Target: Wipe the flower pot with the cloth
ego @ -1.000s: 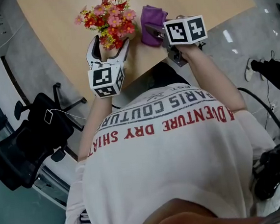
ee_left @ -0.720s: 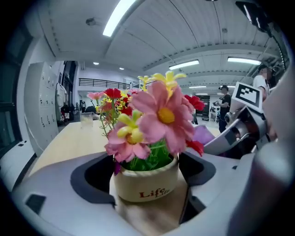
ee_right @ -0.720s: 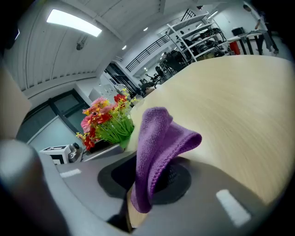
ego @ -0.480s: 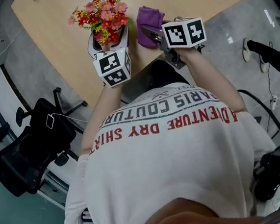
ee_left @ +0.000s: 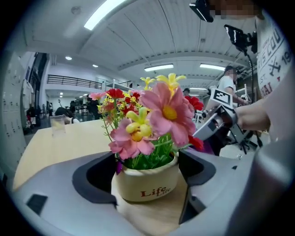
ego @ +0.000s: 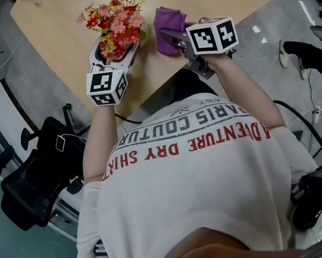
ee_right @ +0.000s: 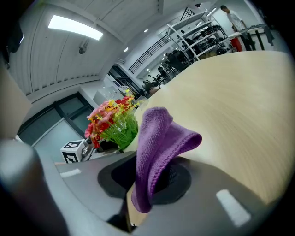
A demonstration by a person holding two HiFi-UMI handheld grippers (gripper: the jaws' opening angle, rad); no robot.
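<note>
"Life" on flower pot [ee_left: 146, 182]; "DVENTURE DRY SHIR", "ARIS COUTUR" on shirt [ego: 196, 196]

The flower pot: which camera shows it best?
The left gripper view: the cream flower pot fills the middle, between the left tool's jaws, lettering readable. In the head view the flowers mostly cover it from above. In the right gripper view the purple cloth largely hides it; mainly flowers show.

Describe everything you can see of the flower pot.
The pot is round and squat, cream, ceramic by its look, with red "Life" lettering on its front. It stands upright on the wooden table, full of pink, red and yellow flowers with green leaves. The left gripper grips it, a pad against each side.
</note>
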